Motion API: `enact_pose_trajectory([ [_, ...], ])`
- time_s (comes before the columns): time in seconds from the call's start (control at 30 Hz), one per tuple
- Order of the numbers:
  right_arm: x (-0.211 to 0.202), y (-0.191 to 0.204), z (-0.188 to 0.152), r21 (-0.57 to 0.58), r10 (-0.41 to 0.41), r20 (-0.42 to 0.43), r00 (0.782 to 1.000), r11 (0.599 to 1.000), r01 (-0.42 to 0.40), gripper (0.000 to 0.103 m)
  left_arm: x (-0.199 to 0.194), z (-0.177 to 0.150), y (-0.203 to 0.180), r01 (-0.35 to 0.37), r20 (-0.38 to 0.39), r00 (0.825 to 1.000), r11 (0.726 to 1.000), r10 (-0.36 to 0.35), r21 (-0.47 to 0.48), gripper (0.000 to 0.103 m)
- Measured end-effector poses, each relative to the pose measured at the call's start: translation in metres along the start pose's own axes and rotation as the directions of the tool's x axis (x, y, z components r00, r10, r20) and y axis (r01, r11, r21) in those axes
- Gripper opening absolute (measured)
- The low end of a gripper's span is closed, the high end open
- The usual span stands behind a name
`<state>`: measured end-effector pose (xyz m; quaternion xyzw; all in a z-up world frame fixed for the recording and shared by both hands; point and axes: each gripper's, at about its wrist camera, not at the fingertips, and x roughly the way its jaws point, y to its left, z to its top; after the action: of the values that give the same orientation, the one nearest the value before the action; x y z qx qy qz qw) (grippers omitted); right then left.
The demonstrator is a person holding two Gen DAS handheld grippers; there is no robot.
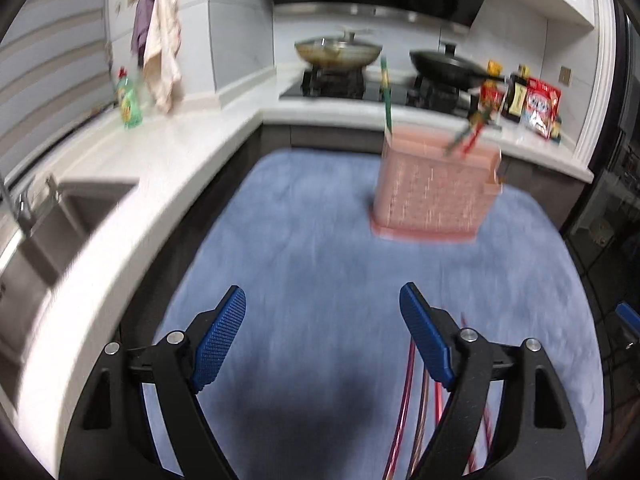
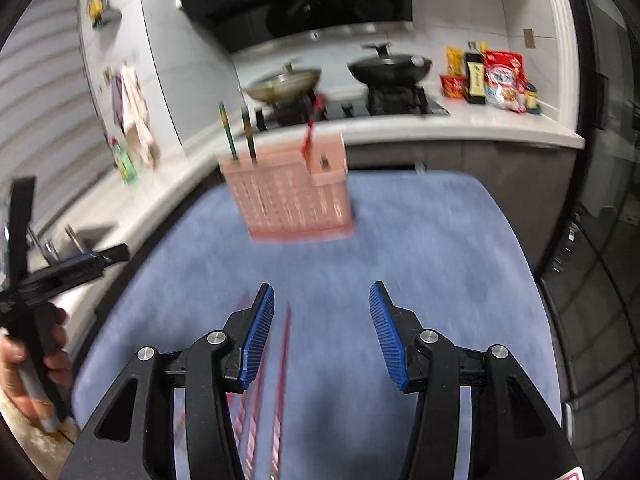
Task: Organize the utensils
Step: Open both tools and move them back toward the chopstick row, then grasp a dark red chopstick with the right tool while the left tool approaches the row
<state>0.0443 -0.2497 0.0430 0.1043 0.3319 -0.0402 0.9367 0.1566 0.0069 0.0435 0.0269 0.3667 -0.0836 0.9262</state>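
Observation:
A pink slatted utensil holder (image 1: 434,190) (image 2: 290,196) stands on the blue mat (image 1: 312,240) (image 2: 420,240). Green chopsticks (image 1: 386,92) (image 2: 230,130) stick up from it, and red ones (image 1: 466,138) (image 2: 310,132) lean out of another slot. My left gripper (image 1: 322,300) is open and empty over the near mat, with several pink chopsticks (image 1: 404,408) lying under its right finger. My right gripper (image 2: 322,298) is open and empty too. Pink chopsticks (image 2: 282,380) lie on the mat below its left finger. Both views are blurred by motion.
A white counter (image 1: 192,148) wraps around the left and back, with a sink (image 1: 52,220), a green bottle (image 1: 130,100) and hanging cloths (image 1: 162,64). Two pans (image 1: 338,52) (image 2: 390,66) sit on the hob. Food packets (image 1: 540,106) (image 2: 500,80) stand at the back right. A hand (image 2: 24,364) holds the left gripper.

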Motion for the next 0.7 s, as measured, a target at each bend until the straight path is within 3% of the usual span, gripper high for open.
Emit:
enact_pose_trajectory([
  [0.23,0.008,0.018,-0.08,-0.041,-0.035,-0.123,0.992,0.999,0.03,0.049,0.005,-0.079,0.004,-0.022,-0.116,0.993,1.0,0.021,-0.01,0.075],
  [0.43,0.011,0.028,-0.116,-0.051,-0.026,-0.174,0.984,0.999,0.018,0.046,0.002,-0.12,0.001,-0.018,-0.16,0.987,1.0,0.019,0.007,0.075],
  [0.7,0.024,0.04,-0.135,-0.04,-0.001,-0.22,0.976,0.999,-0.008,0.025,-0.001,-0.146,-0.002,0.015,-0.194,0.981,1.0,-0.014,0.004,0.075],
])
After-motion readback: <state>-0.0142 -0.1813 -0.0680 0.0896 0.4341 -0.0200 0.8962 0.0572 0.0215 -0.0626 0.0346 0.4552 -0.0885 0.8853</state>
